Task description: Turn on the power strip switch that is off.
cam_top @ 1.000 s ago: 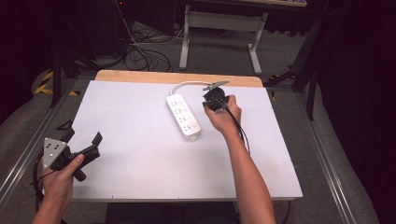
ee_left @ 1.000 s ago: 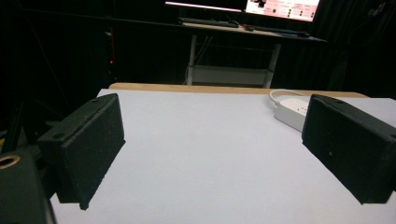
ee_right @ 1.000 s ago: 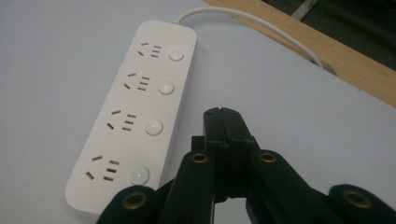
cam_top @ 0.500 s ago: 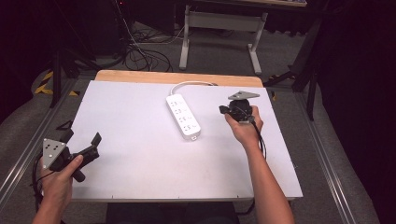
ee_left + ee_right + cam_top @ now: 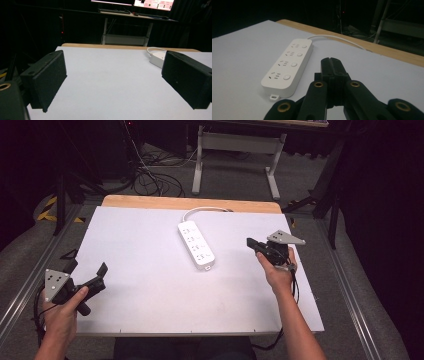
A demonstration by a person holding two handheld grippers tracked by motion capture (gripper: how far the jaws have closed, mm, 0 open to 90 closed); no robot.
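Note:
A white power strip (image 5: 196, 242) with several sockets and buttons lies near the middle of the white table top, its white cord (image 5: 200, 211) curling toward the far edge. In the right gripper view the power strip (image 5: 288, 67) lies just left of my right gripper (image 5: 331, 62), whose jaws are pressed together with nothing between them. From above, the right gripper (image 5: 251, 243) hovers right of the strip, apart from it. My left gripper (image 5: 90, 272) is held at the table's front left corner, jaws wide apart and empty. In the left gripper view, the strip's end (image 5: 158, 58) shows far off.
The white board (image 5: 150, 270) lies on a wooden table (image 5: 150, 201) whose edge shows at the back. A white desk frame (image 5: 235, 150) and tangled cables (image 5: 150, 175) stand on the floor behind. Metal rails (image 5: 345, 285) run along both sides.
My right gripper has drawn back from the far end of the power strip to the right and toward me. The left gripper has stayed put.

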